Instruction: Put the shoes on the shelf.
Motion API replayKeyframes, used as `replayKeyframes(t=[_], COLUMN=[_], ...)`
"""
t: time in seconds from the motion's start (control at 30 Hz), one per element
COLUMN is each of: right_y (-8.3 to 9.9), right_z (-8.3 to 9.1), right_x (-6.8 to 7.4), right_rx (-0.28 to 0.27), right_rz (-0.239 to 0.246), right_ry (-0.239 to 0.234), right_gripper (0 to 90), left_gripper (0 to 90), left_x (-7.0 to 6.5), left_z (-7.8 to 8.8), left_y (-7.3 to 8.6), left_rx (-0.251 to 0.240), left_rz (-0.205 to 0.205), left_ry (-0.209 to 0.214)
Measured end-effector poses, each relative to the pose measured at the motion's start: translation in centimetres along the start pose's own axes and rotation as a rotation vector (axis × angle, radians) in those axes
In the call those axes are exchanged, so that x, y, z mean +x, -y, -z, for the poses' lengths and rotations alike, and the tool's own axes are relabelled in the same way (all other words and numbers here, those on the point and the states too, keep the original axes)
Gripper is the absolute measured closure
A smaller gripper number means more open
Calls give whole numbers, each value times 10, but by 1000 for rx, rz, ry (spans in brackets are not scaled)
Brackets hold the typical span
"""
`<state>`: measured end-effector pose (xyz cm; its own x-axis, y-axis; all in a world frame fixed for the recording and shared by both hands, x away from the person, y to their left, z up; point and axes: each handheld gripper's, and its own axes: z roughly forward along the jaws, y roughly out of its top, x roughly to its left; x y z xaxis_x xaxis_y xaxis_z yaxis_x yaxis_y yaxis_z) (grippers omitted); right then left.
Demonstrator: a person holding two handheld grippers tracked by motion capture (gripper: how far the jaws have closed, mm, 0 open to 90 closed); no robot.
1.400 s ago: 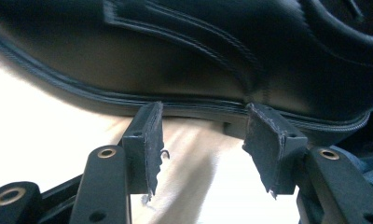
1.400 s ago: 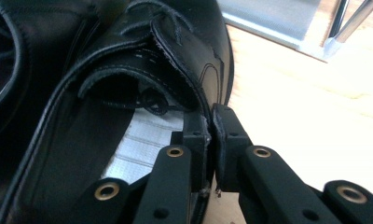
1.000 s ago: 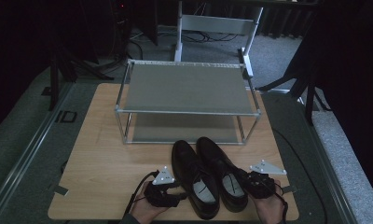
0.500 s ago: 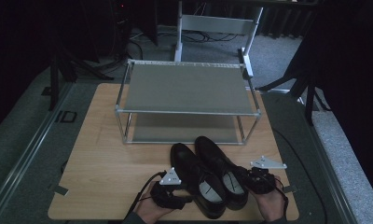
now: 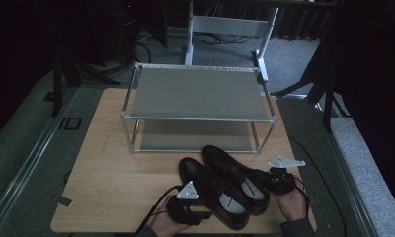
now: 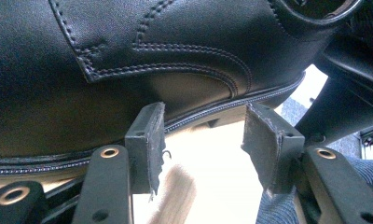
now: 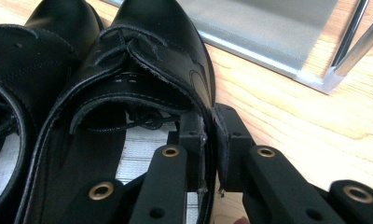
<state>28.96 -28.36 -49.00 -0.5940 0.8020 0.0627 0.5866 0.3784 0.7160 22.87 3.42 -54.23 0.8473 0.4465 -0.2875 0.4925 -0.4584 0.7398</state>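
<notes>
Now, notes at this moment:

Right shoe: black leather lace-up dress shoe [image 5: 232, 173], just in front of the grey two-shelf metal rack [image 5: 198, 94], toe toward the rack, heel toward the person.

Left shoe: matching black leather lace-up shoe [image 5: 210, 195], alongside and touching the first, on its left, lying a little further from the rack.

Right gripper: right gripper [image 7: 211, 140] clenched on the right shoe's outer side wall at the opening, one jaw inside, one outside, pads pressed on the leather.

Left gripper: left gripper [image 6: 203, 135] at the left shoe's outer flank near the sole seam; jaws stand apart and have just been closing, with only bare tabletop between them; pads [image 6: 149, 140] not pressing on leather.

Hands: right hand [image 5: 290, 203] and left hand [image 5: 168, 226] at the table edge farthest from the rack.

Support: light wooden tabletop [image 5: 111, 168] under the rack and both shoes.

Beyond rack: white metal frame [image 5: 230, 24] on grey carpet.
</notes>
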Motion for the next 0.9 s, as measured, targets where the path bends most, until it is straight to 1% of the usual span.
replayKeyframes(t=[0.07, 0.13, 0.17, 0.2, 0.23, 0.3, 0.4, 0.43, 0.47, 0.57, 0.6, 0.67, 0.7, 0.77, 0.8, 0.9], right_y=[0, 1, 3, 3, 5, 8, 12, 15, 16, 21, 24, 30, 36, 43, 45, 54], right_z=[1, 4, 11, 11, 14, 25, 44, 52, 55, 66, 69, 72, 73, 76, 77, 76], right_x=[1, 2, 4, 4, 5, 7, 11, 12, 13, 15, 15, 14, 12, 8, 7, 7], right_rx=[4, 0, -11, -11, -19, -51, -101, -113, -116, -101, -89, -63, -70, -99, -106, -57], right_rz=[9, 6, 1, 1, -2, -7, -17, -18, -15, 1, 6, 14, 7, -20, -22, -7], right_ry=[3, 4, 16, 16, 10, -2, -9, -11, -11, 10, 13, 26, 25, -10, -23, 5], right_gripper=[800, 769, 703, 703, 682, 622, 577, 569, 563, 554, 553, 551, 549, 553, 559, 547], left_gripper=[519, 530, 522, 522, 511, 506, 508, 506, 504, 500, 499, 499, 499, 503, 504, 506], left_x=[2, 4, 5, 5, 6, 9, 10, 10, 9, 10, 10, 13, 13, 14, 12, 9], left_z=[2, 5, 8, 11, 15, 20, 19, 18, 17, 15, 16, 17, 17, 16, 15, 11], left_y=[0, 0, 0, 0, 0, -1, -2, -1, -1, 1, 2, 4, 4, 5, 4, 3], left_rx=[3, 6, -7, -15, -25, -32, -25, -21, -15, -13, -11, -12, -15, -10, -7, 0], left_rz=[2, 2, -6, -6, -5, -4, -13, -19, -23, -20, -19, -10, -2, -3, -9, -21], left_ry=[9, 21, 14, 6, -10, -27, -21, -20, -20, -20, -30, -35, -33, -25, -22, -9])
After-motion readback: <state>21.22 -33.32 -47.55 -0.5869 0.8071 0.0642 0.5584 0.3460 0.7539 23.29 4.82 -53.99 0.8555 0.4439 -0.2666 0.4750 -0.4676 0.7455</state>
